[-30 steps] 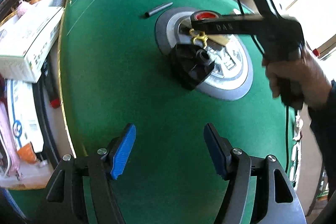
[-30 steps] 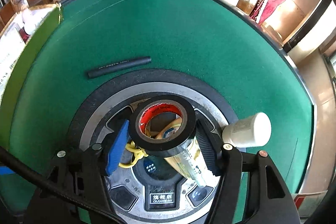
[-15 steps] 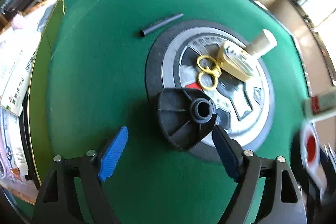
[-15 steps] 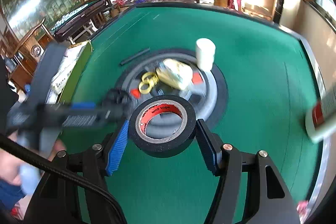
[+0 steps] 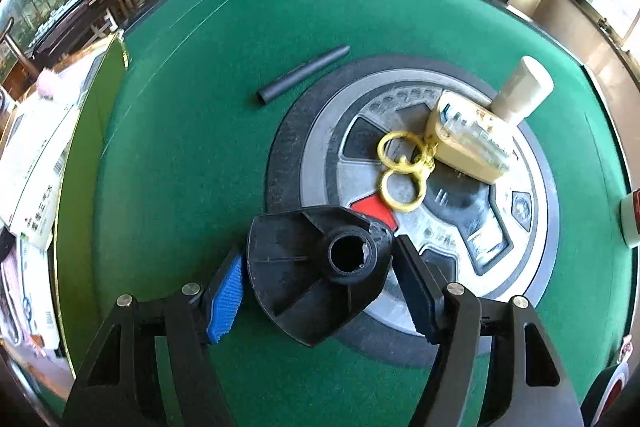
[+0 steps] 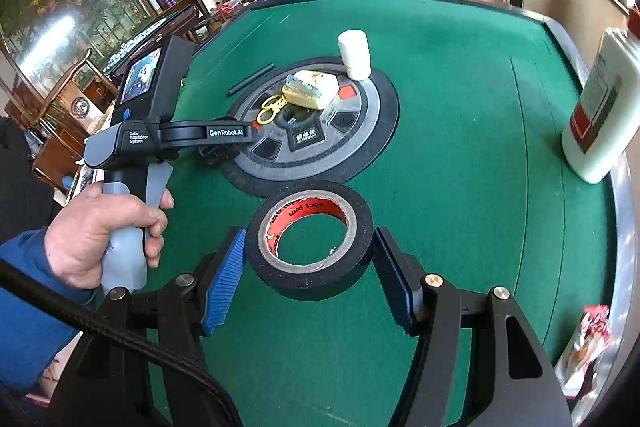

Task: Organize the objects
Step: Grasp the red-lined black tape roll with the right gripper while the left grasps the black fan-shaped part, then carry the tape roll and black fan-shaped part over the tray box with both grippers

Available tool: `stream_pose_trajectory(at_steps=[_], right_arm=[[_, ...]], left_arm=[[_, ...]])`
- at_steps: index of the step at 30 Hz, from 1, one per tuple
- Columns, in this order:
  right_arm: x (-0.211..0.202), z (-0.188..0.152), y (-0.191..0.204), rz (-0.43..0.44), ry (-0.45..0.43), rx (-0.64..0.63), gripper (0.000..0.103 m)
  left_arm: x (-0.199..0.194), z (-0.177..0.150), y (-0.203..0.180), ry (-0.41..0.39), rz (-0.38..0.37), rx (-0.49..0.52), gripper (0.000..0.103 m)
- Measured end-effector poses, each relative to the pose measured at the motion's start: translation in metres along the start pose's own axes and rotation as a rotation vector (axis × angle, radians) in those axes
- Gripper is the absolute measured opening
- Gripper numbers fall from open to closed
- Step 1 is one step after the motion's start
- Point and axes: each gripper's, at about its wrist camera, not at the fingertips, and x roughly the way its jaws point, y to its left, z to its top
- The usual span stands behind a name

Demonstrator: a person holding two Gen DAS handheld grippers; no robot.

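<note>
In the left wrist view a black fan-shaped plastic part [image 5: 304,291] with a round hub lies half on the grey disc [image 5: 520,267] set in the green table. My left gripper [image 5: 320,255] straddles it, jaws closing, both pads touching its edges. The right wrist view shows that gripper [image 6: 218,147] in a person's hand [image 6: 100,227] at the disc's left rim. My right gripper [image 6: 308,247] is shut on a black tape roll [image 6: 312,283] with a red core, held above the felt in front of the disc.
On the disc lie yellow rings [image 5: 400,171] tied to a cream case [image 5: 468,143], with a small white bottle [image 5: 520,91] behind. A black tube [image 5: 304,73] lies on the felt. A big white bottle [image 6: 600,99] and a packet [image 6: 588,343] sit at the right rim. Boxes [image 5: 36,155] lie left.
The right gripper lifted the tape roll off the disc and carried it to the near side of the table. The left gripper came up to the black part and closed round it.
</note>
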Motion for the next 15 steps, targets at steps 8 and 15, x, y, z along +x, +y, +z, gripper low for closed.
stream_pose_trajectory(at_steps=[8,15], right_arm=[[0.001,-0.015,0.0,0.047,0.02,0.015,0.063],[0.016,-0.027,0.016,0.076,0.051,-0.003,0.063]], left_arm=[[-0.021,-0.04,0.014,0.01,-0.046,0.014,0.064],[-0.047,-0.097,0.038,0.022,-0.093,0.061,0.064]])
